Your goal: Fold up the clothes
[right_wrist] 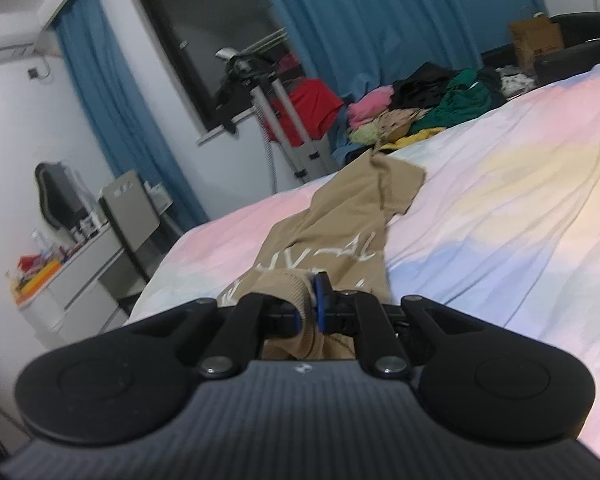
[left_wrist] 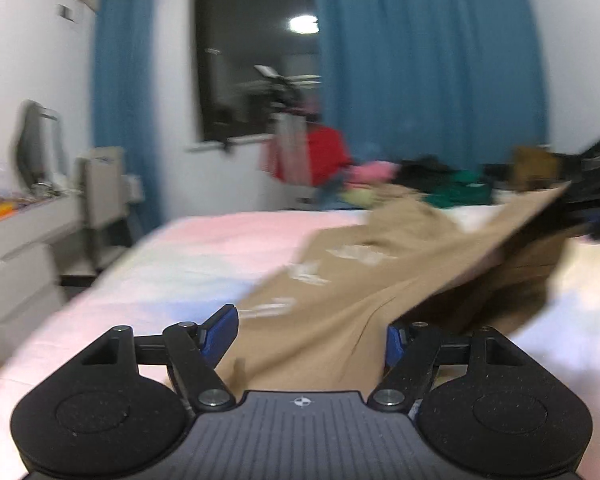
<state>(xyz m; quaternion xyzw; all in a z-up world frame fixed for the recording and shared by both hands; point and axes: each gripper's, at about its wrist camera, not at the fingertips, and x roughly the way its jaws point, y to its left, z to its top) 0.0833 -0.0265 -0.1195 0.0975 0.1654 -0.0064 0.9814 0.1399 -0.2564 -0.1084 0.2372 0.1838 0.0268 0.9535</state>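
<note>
A tan T-shirt with white lettering [left_wrist: 340, 296] lies stretched across the pastel bedsheet [left_wrist: 172, 264]. In the left wrist view my left gripper [left_wrist: 312, 340] has its blue pads wide apart, with the shirt's fabric lying between them. The shirt's far corner is lifted at the right by my right gripper [left_wrist: 596, 196]. In the right wrist view my right gripper [right_wrist: 314, 304] is shut on the shirt's ribbed edge [right_wrist: 288, 292], and the rest of the shirt [right_wrist: 340, 236] trails away over the bed.
A pile of mixed clothes [right_wrist: 432, 108] sits at the bed's far edge. A clothes rack with a red garment [right_wrist: 300, 108] stands by the window with blue curtains [right_wrist: 364, 16]. A white desk [right_wrist: 72, 280] and a chair [right_wrist: 132, 208] are at the left. A cardboard box [right_wrist: 536, 40] is at the far right.
</note>
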